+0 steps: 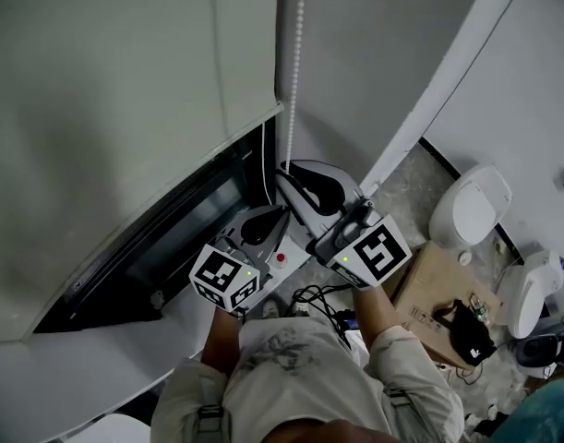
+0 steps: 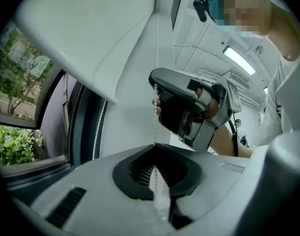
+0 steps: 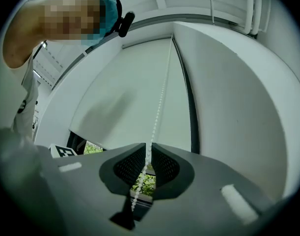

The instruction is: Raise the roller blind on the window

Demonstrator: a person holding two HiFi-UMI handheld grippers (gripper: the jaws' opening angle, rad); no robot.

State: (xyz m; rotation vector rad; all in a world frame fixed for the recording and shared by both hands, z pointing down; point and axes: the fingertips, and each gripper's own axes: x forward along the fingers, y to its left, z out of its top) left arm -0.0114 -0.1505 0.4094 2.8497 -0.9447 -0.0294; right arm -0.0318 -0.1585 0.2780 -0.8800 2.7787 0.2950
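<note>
White bead chain (image 1: 295,63) hangs straight down along the right edge of the roller blind (image 1: 125,63), close to the wall corner. The blind covers most of the window (image 1: 152,247); below its lower edge a strip of glass shows, with green foliage behind it in both gripper views.

My left gripper (image 1: 280,212) is closed on the chain: in the left gripper view its tips (image 2: 154,146) meet around the beads (image 2: 155,117) and the strand runs on between the dark pads.

My right gripper (image 1: 291,172) sits higher on the same chain, just above the left one. In the right gripper view its jaws (image 3: 149,146) stand slightly apart, with the chain (image 3: 157,112) passing loosely through the narrow gap and the pads not pressing on it. The blind (image 3: 130,92) fills the background of that view.

Seen from the left gripper view, the right gripper (image 2: 189,107) hangs beside the chain, tilted upward.

Behind my arms a cardboard box (image 1: 438,293) lies on the floor.
</note>
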